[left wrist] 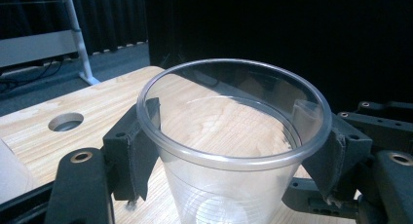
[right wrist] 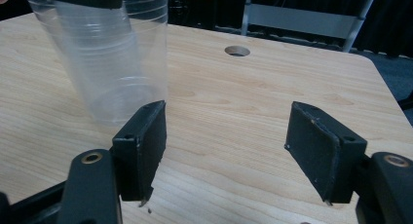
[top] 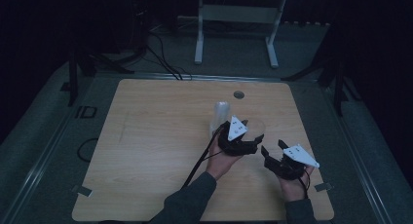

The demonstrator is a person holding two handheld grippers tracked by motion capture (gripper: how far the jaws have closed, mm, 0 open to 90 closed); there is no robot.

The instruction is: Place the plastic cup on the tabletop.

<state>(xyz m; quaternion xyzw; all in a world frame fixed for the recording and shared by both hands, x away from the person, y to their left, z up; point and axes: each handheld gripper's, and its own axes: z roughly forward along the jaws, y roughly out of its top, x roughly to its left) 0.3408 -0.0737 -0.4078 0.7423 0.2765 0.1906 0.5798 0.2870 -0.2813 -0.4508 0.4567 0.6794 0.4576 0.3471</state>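
Left gripper (left wrist: 229,151) pinches the clear cup (left wrist: 234,136) just under its rim, between both pads; right gripper (right wrist: 226,151) waits spread and empty beside it — squeeze harder and that thin wall could buckle or slip

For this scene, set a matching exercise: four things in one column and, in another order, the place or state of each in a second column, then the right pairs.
Things:
1. Clear plastic cup
2. Right gripper
3. Round hole in the wooden table
4. White metal stand

States or places:
A. On the floor beyond the table
B. Jaws wide apart, nothing between them
C. Clamped under its rim by the left gripper
D. Near the table's far edge

Pairs: 1-C, 2-B, 3-D, 4-A
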